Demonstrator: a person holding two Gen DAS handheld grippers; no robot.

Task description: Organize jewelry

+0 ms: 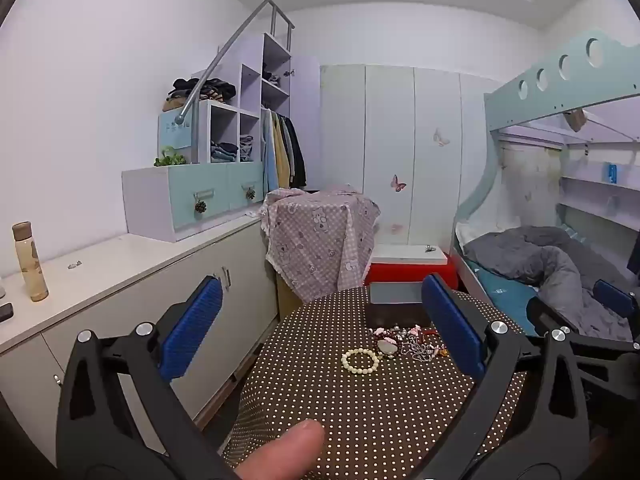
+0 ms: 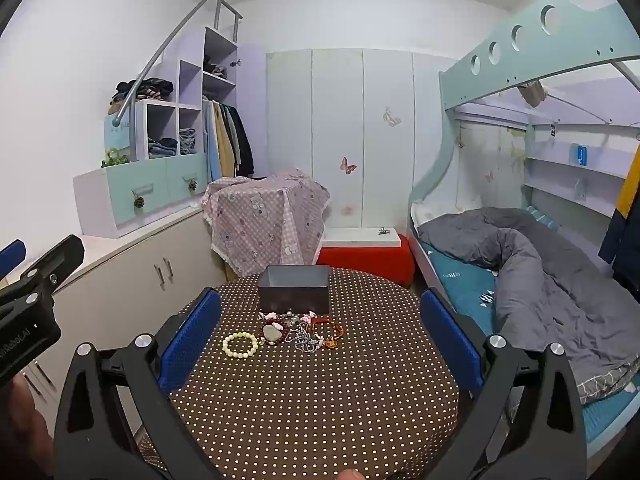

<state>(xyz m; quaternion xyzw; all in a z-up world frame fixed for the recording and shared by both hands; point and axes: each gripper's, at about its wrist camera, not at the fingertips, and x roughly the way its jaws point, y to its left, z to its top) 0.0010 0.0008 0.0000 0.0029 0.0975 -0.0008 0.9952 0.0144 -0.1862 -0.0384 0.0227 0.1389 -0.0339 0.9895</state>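
- Both the left claw (image 1: 320,328) and right claw (image 2: 320,340) hover wide apart and empty above the bench (image 2: 320,408), probably poised for a first pick.
- The jewelry pile (image 2: 298,330) lies just before the grey box (image 2: 294,294), with the cream bead bracelet (image 2: 240,345) beside it.
- The tangled chains are hard to separate; from the left wrist view, the box is hidden.

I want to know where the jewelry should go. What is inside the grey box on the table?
The grey box stands open behind the jewelry. Only its inner back wall shows, and that is bare. Its floor is hidden by the front wall, so I cannot tell if anything lies inside.
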